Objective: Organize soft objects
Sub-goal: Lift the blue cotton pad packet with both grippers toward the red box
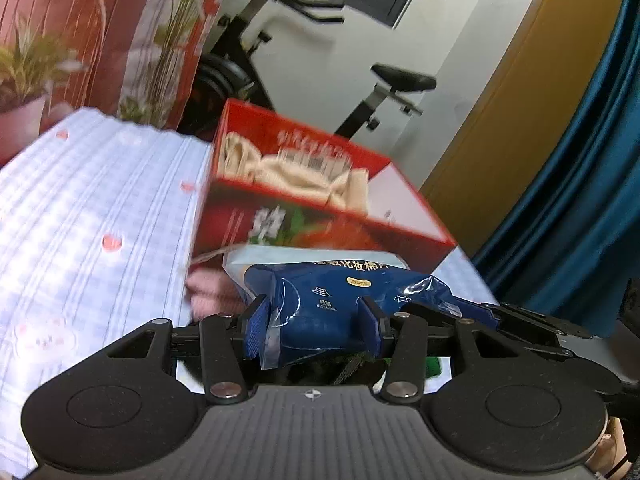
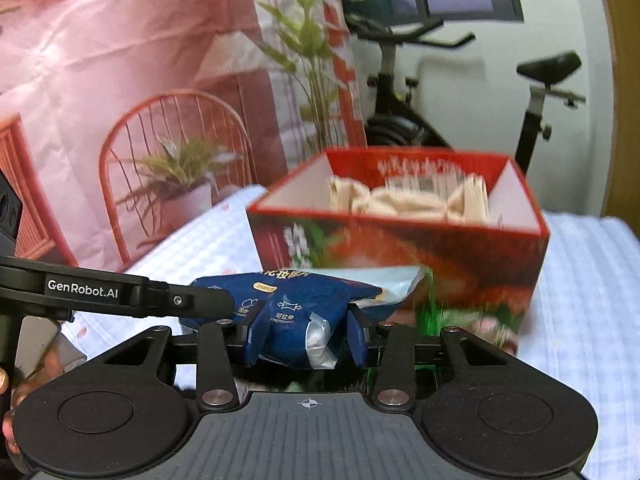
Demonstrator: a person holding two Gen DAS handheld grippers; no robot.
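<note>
Both claws are on the same blue pack of cotton pads (image 1: 340, 300) here! The left claw (image 1: 316, 328) is clamped on one end of it, its blue fingers (image 1: 256, 328) squeezing the soft wrapper, and the right claw (image 2: 306, 332) is clenched on the other end, denting it in. The pack sits between them, just in front of the red box (image 1: 320, 220). That box stands open on the checked desk cloth (image 1: 100, 200), with a cream cloth (image 2: 408, 196) bundled inside. A pink soft thing (image 1: 208, 292) lies by the box's near corner. An exercise bike (image 2: 460, 80) stands behind.
</note>
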